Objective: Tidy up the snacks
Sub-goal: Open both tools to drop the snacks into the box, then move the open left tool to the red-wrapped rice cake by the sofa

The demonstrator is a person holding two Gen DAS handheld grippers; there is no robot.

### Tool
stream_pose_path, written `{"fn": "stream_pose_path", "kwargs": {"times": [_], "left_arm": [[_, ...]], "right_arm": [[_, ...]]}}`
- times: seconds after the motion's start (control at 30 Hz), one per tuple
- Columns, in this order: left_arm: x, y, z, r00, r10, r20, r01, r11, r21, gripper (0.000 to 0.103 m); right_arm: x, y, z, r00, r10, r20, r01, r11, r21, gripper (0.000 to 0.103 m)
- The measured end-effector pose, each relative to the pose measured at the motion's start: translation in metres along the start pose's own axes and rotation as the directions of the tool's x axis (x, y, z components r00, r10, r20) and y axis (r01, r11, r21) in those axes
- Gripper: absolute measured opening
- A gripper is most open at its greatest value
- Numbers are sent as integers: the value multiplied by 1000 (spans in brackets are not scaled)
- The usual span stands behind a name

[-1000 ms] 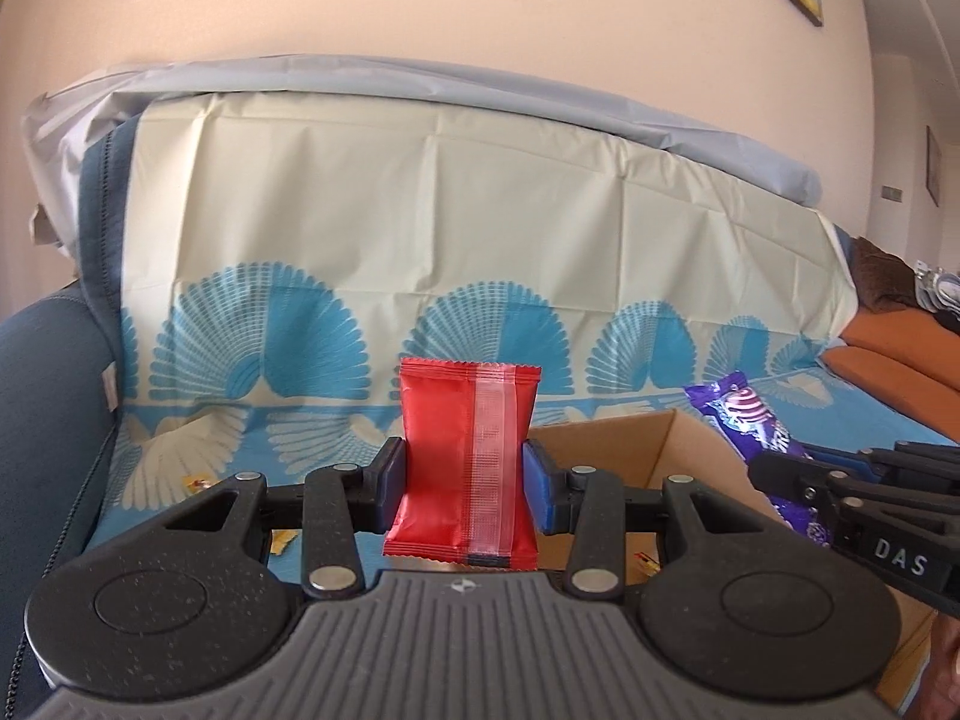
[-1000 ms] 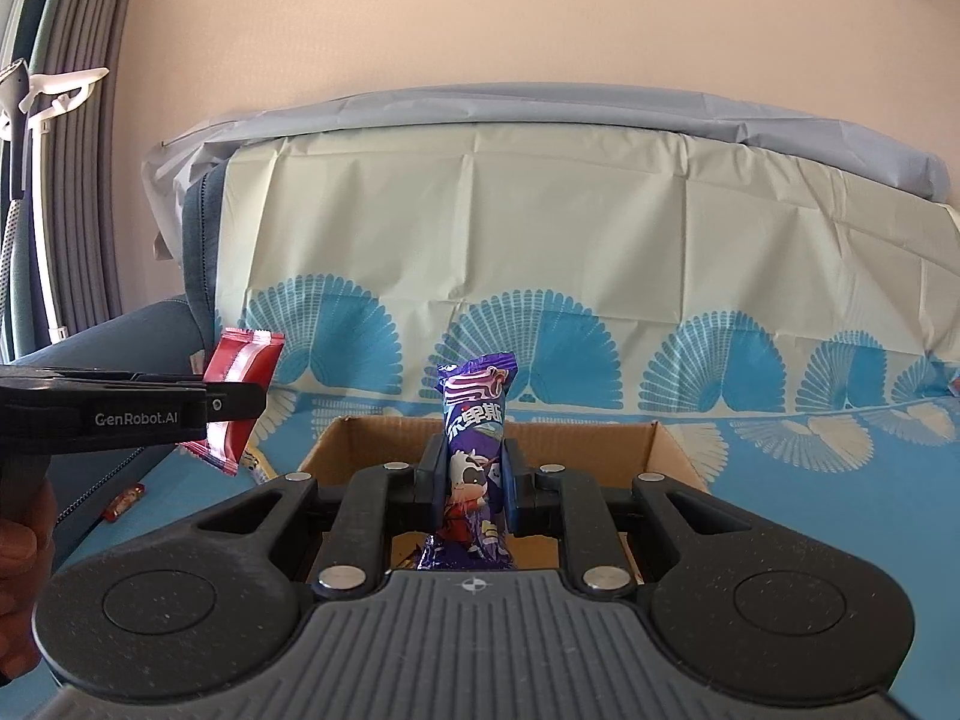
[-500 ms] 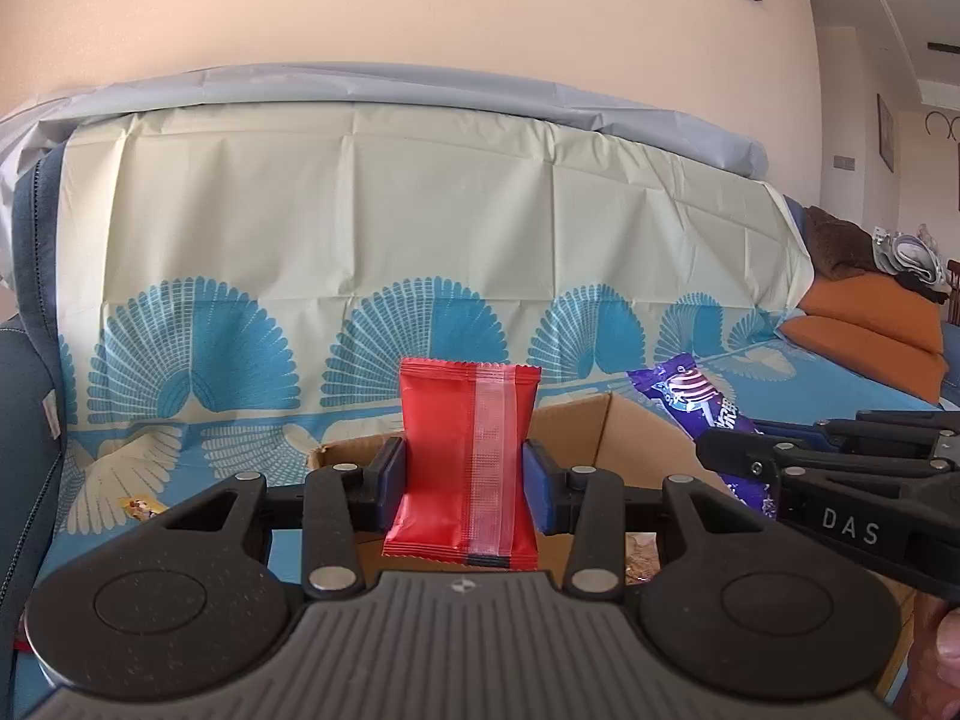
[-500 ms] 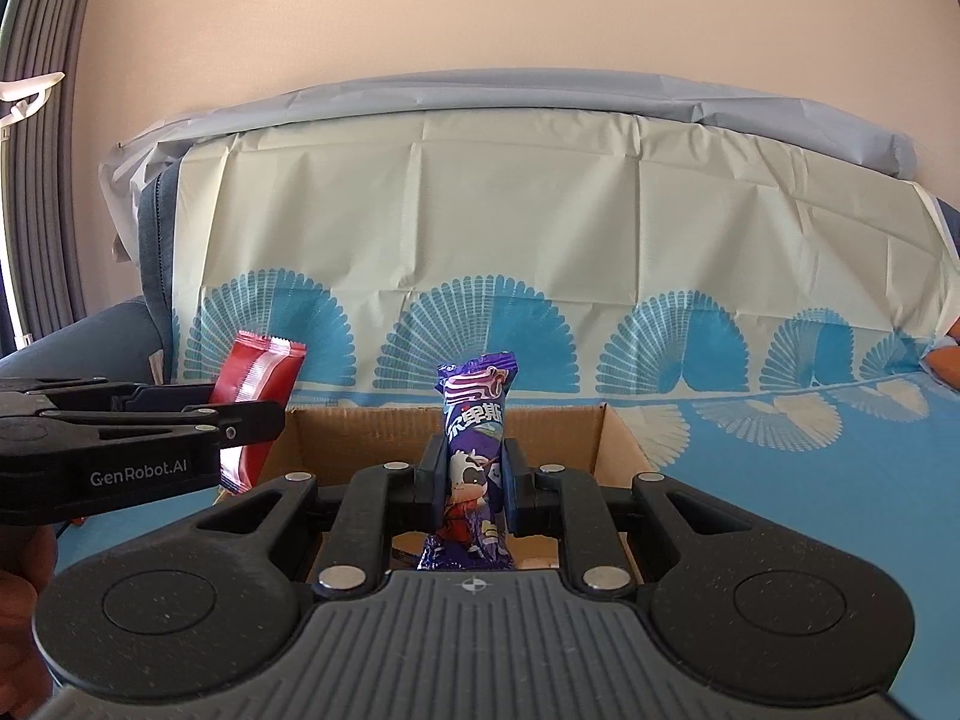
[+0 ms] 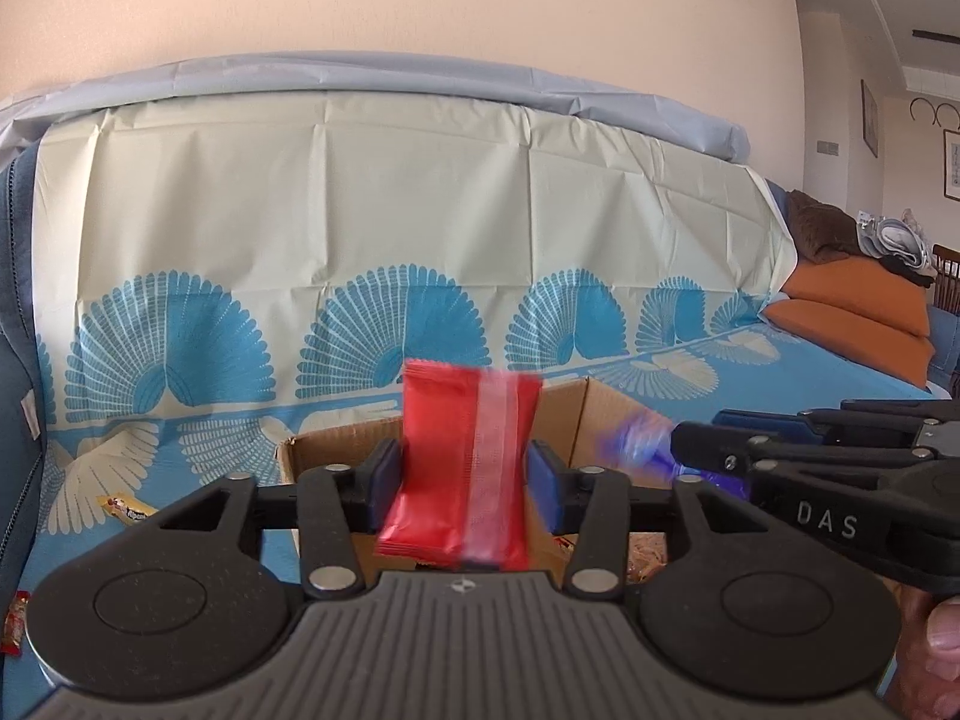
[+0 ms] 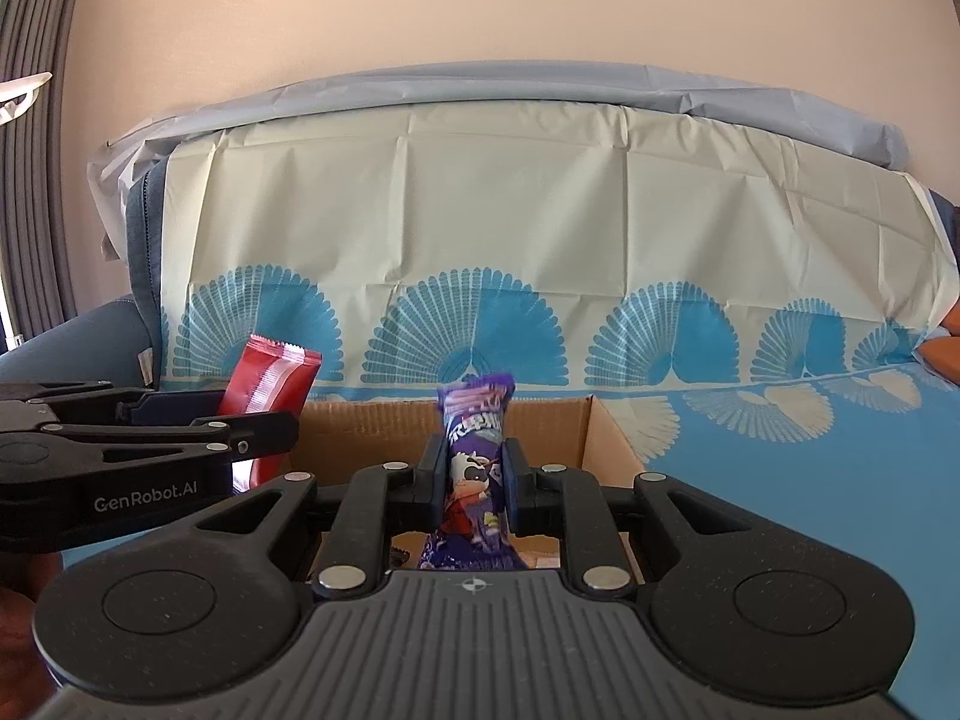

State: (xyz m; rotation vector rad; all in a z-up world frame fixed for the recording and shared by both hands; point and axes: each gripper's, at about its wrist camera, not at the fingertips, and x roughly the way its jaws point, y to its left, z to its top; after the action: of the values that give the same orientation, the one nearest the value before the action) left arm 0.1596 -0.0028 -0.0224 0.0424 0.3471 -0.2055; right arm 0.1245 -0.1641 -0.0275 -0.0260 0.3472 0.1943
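red packet [image 5: 462,468]: glossy foil | purple packet [image 6: 477,474]: shiny film | box [image 6: 360,438]: matt cardboard | sofa cover [image 6: 480,210]: creased plastic sheet (smooth)

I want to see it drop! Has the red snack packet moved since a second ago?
Yes. The red snack packet has begun slipping down between the left gripper's opening jaws, over the cardboard box.
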Motion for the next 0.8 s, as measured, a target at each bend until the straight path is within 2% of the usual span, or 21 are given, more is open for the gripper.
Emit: {"fn": "stream_pose_path", "kwargs": {"times": [0.03,0.07,0.1,0.4,0.5,0.53,0.67,0.77,0.8], "left_arm": [[-1,0,0,1000,6,7,-6,1000,-2,63],[-2,2,1,1000,8,11,-8,1000,-7,63],[-3,4,1,1000,12,12,-11,1000,-17,63],[-8,24,2,998,69,0,-69,996,-61,63],[-9,36,3,994,108,-12,-109,990,-91,58],[-9,42,2,991,129,-21,-131,986,-104,51],[-2,69,-2,970,222,-97,-236,955,-178,30],[3,97,-8,943,290,-164,-325,912,-252,29],[3,107,-11,928,322,-189,-365,890,-272,29]], "right_arm": [[1,1,0,1000,-10,-7,10,1000,3,41],[2,1,-1,1000,-22,-7,22,1000,5,52],[2,1,-1,999,-31,-7,31,999,8,55],[2,13,3,999,-39,-4,39,998,52,60],[3,23,5,999,-34,3,33,997,63,60],[3,27,6,1000,-31,5,31,997,69,60],[3,45,10,1000,-11,16,10,995,99,60],[2,60,12,999,12,32,-16,993,121,59],[1,65,13,999,22,39,-27,992,127,59]]}}
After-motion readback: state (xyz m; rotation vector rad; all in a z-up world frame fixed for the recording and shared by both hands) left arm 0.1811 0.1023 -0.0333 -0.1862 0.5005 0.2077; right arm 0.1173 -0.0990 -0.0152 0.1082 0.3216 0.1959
